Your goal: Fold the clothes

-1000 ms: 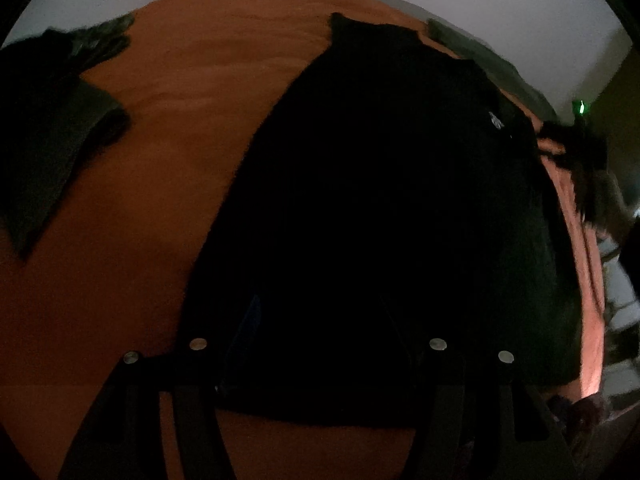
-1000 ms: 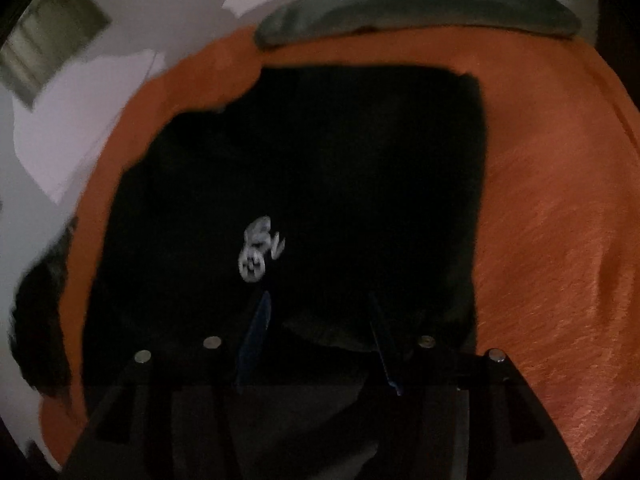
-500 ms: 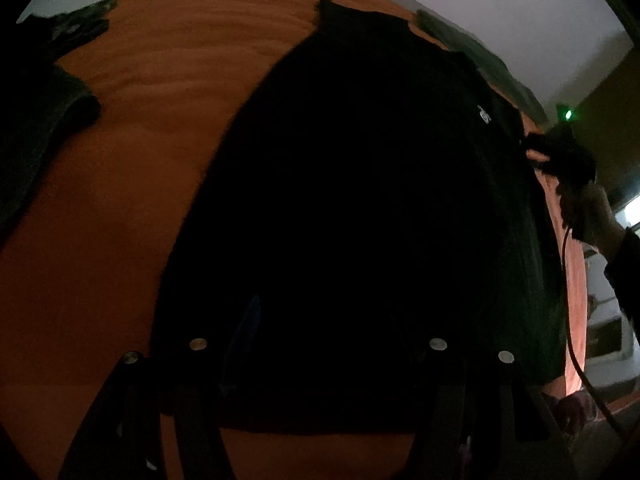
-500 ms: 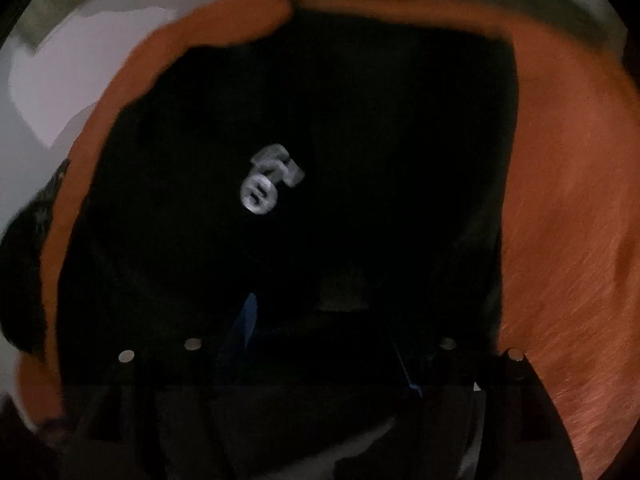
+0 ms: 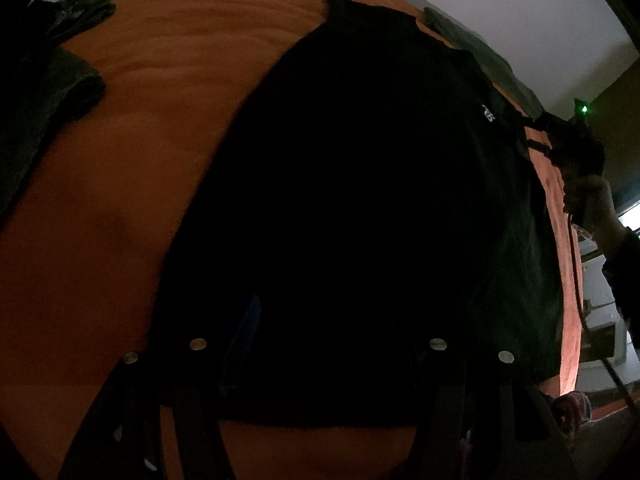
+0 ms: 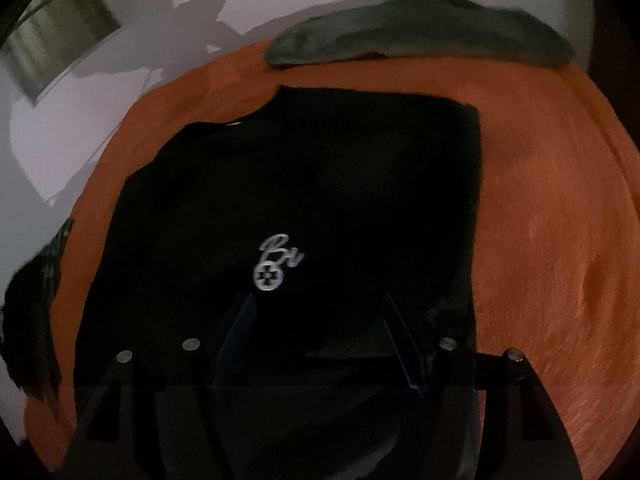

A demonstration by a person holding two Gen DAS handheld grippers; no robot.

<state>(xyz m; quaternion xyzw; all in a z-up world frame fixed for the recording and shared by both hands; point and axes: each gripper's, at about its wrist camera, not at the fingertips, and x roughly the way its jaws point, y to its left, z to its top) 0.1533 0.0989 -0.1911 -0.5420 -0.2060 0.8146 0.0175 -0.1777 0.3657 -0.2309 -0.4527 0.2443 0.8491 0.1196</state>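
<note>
The black shirt (image 6: 320,184) lies spread flat on the orange bedcover (image 6: 552,220), its small white logo (image 6: 276,264) face up just ahead of our right gripper (image 6: 320,320). That gripper's jaws have just been opening and now stand spread above the cloth, pinching nothing. Our left gripper (image 5: 320,336) hangs over the shirt's near edge; the picture is too dark there to tell whether its jaws hold cloth. To fold cleanly, we judge both grippers should take matching edge points, lift together and keep the cloth taut. A grey pillow (image 6: 420,28) lies beyond the shirt, and other dark clothes (image 5: 44,80) lie well apart.
</note>
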